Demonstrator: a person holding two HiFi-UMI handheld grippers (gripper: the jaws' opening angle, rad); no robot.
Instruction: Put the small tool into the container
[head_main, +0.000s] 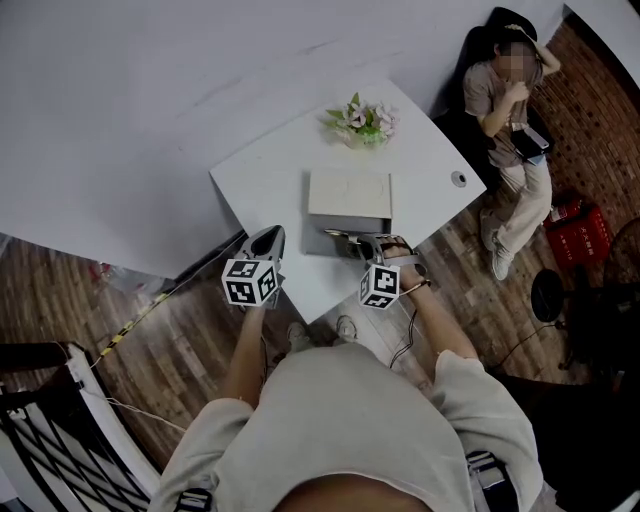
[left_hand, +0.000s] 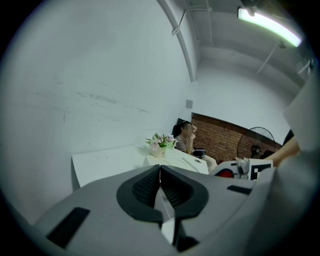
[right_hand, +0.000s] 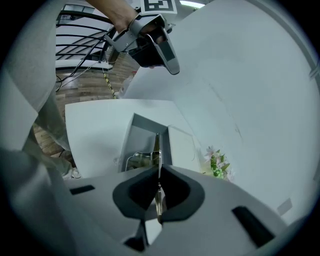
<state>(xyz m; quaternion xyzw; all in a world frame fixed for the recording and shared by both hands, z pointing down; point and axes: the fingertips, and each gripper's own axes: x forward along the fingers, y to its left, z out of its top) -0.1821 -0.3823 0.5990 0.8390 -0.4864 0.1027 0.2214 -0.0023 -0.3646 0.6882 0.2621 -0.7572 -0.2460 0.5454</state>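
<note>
The container (head_main: 348, 194) is a pale box in the middle of the white table (head_main: 270, 170); in the right gripper view its grey open part (right_hand: 141, 134) lies just beyond the jaws. My right gripper (head_main: 352, 242) is shut on the small tool (right_hand: 157, 150), a thin flat metal piece seen edge-on, which sticks out over the grey opening. The tool (head_main: 336, 234) shows as a glint at the box's near side. My left gripper (head_main: 266, 240) hovers at the table's near edge, left of the box, shut with nothing between its jaws (left_hand: 160, 168).
A small pot of flowers (head_main: 360, 122) stands on the table behind the box. A person (head_main: 510, 110) sits beyond the table's right end near a red crate (head_main: 578, 230). A white wall (head_main: 150, 90) borders the table's far side. Black railings (head_main: 40, 420) stand at lower left.
</note>
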